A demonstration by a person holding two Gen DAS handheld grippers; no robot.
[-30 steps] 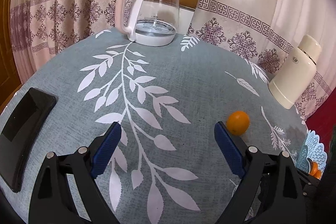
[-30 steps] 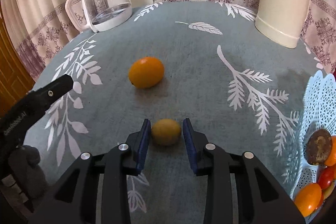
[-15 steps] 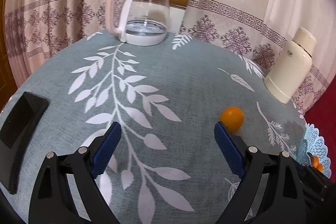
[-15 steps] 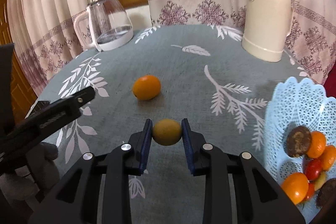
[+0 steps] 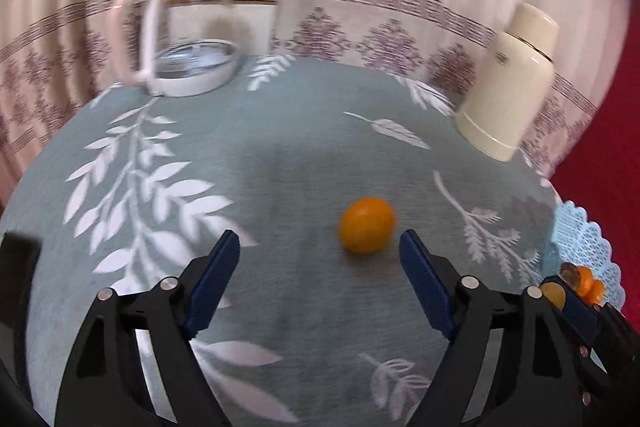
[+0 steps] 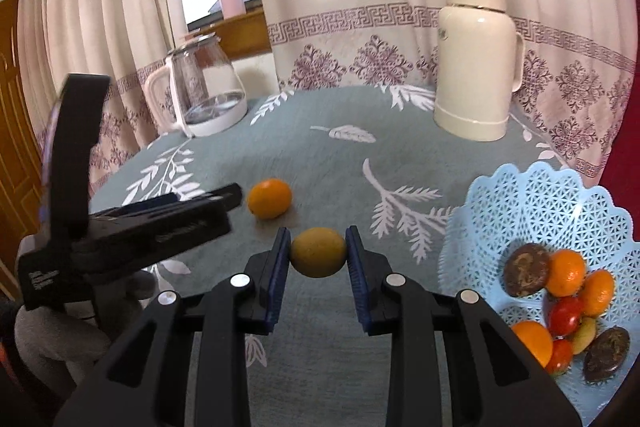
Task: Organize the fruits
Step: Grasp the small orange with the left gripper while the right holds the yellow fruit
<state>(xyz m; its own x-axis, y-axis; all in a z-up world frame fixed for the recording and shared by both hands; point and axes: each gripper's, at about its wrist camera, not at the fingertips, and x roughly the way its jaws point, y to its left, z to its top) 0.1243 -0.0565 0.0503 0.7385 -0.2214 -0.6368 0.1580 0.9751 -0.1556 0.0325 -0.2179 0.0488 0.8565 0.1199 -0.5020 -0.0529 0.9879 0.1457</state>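
Observation:
My right gripper (image 6: 318, 253) is shut on a small yellow-green fruit (image 6: 318, 251) and holds it above the table, left of the light blue basket (image 6: 532, 195). The basket holds several oranges, red and brown fruits. An orange (image 5: 367, 225) lies on the tablecloth, also in the right wrist view (image 6: 269, 197). My left gripper (image 5: 320, 253) is open, with the orange just ahead, nearer its right finger. It shows from the side in the right wrist view (image 6: 224, 197). The held fruit (image 5: 553, 294) and basket (image 5: 580, 239) appear at the right of the left wrist view.
A glass kettle (image 5: 188, 39) with a white handle stands at the back left, a cream thermos (image 5: 508, 83) at the back right. A dark flat object (image 5: 16, 267) lies at the left table edge. Curtains hang behind the round table.
My right gripper has lifted the yellow-green fruit off the table and moved up and back. My left gripper has swung right, so the orange now lies nearly between its fingers.

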